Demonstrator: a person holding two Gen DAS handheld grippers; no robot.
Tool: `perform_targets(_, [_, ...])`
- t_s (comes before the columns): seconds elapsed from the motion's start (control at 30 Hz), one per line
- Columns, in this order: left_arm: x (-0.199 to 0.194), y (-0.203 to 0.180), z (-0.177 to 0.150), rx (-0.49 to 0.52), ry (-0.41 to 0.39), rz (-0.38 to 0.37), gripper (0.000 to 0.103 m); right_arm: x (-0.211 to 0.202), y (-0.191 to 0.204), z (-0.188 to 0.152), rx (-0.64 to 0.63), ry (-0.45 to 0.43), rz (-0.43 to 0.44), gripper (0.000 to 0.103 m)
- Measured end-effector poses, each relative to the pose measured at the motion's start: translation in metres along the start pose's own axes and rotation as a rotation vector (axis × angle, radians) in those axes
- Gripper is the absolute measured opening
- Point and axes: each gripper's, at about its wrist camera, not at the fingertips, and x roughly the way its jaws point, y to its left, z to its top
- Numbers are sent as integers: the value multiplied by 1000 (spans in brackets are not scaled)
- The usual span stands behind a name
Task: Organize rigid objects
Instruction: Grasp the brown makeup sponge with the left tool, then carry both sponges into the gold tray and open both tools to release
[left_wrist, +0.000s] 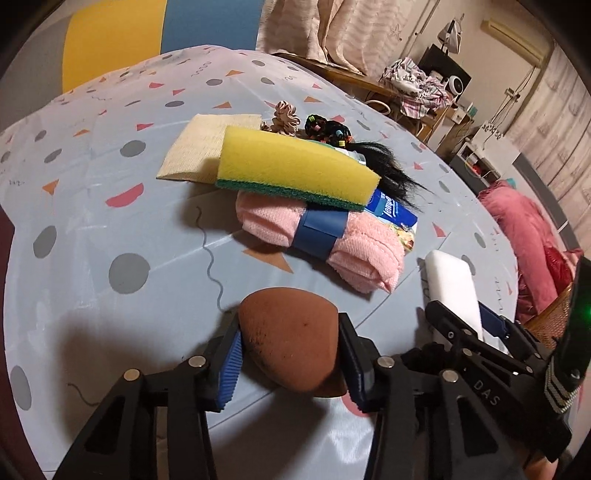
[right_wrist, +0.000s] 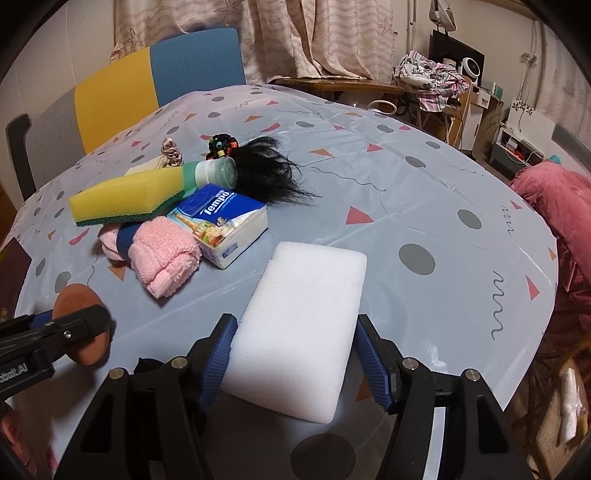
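Near the tabletop's (right_wrist: 424, 206) front edge, the left gripper (left_wrist: 291, 354) had closed on the brown puff (left_wrist: 291, 339), soft and light. The right gripper (right_wrist: 295, 365) pinched the white foam block (right_wrist: 299, 332), easily dented, by its long sides.

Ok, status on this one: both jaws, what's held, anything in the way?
Left gripper shut on brown sponge. Right gripper shut on white block. Pile ahead: yellow sponge, pink towel, tissues.
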Motion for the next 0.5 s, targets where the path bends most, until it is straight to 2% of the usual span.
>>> perform_targets(0.33, [-23, 17, -15, -69, -33, -23, 43, -9, 11, -4, -11, 20, 21, 64])
perform_targets(0.5, [-50, 31, -25, -106, -83, -30, 43, -23, 23, -2, -32, 0, 38, 64])
